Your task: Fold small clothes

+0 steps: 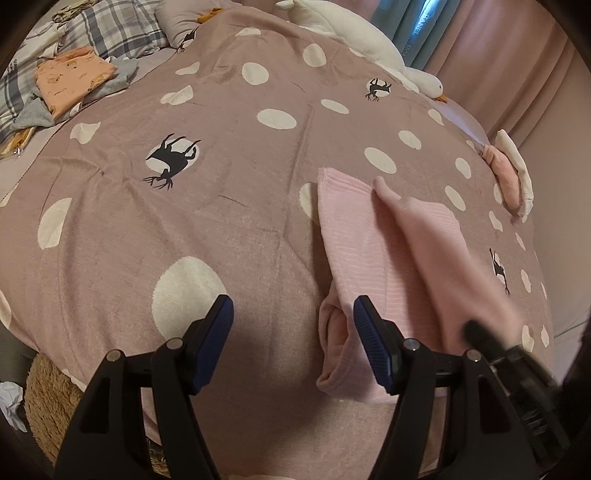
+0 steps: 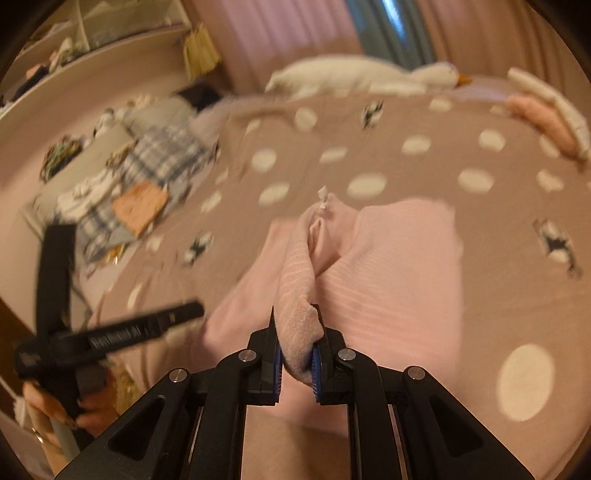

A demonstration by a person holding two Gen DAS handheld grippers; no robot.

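It was a bedroom in a home. A bed filled the near view, covered by a dusty-pink spread (image 1: 221, 221) printed with cream dots and black deer. At the far left lay plaid bedding (image 1: 110, 29) and a folded orange garment (image 1: 74, 79). A long white goose plush (image 1: 362, 40) rested along the far edge, before pink and teal curtains (image 1: 480, 44). Cluttered shelves (image 2: 85, 44) stood at far left.
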